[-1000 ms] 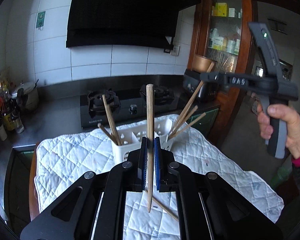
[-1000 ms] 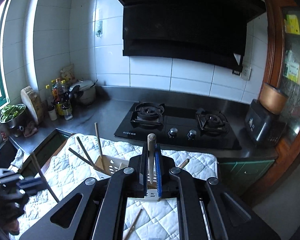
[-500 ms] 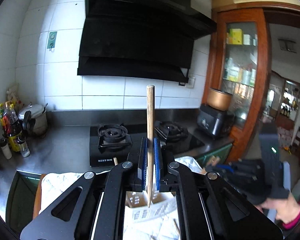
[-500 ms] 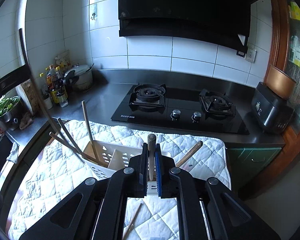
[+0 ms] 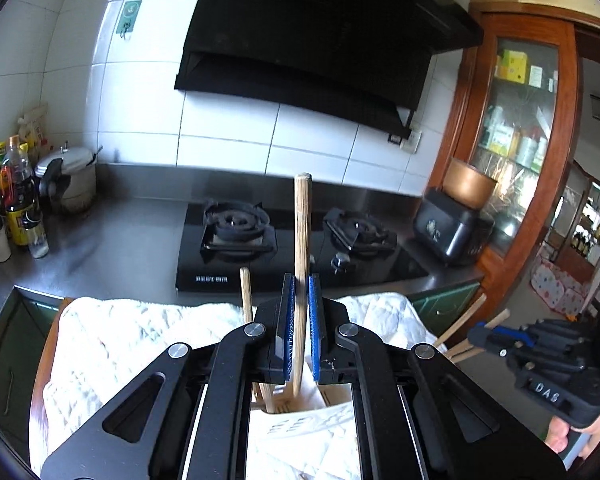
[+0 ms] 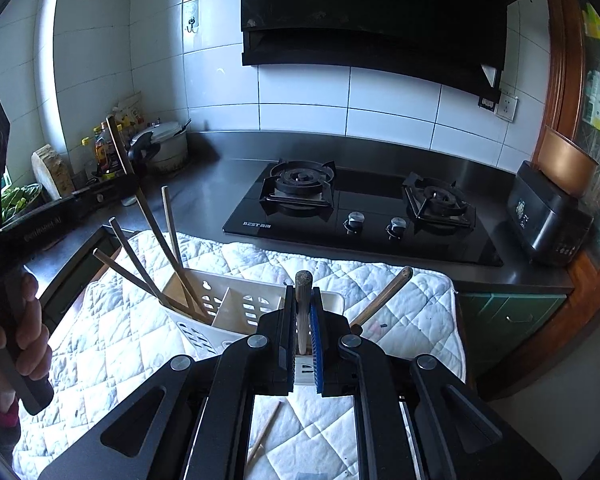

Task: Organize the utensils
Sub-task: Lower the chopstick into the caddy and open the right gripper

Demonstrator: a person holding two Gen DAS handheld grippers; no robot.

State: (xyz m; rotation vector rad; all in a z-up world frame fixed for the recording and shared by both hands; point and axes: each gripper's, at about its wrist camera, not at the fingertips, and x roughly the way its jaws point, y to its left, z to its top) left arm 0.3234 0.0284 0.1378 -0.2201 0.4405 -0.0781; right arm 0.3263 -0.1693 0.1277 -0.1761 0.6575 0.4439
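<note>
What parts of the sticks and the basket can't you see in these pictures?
- Left wrist view: the lower tip of the long wooden chopstick pinched in the left gripper is lost in the white slotted plastic basket, mostly covered by the gripper's black frame.
- Right wrist view: the short wooden stick in the right gripper has its bottom end behind the blue pads.
- Right wrist view: the loose chopstick on the white quilted cloth is half hidden under the frame.

- Left gripper [image 5: 301, 330]: black linkage arms, silver pivot screws, blue ribbed finger pads [image 5: 288, 332].
- Right gripper [image 6: 302, 334]: identical build; white "DAS" lettering is noted.
- Left hand [image 6: 18, 336]: bare skin, pink cuff.
</note>
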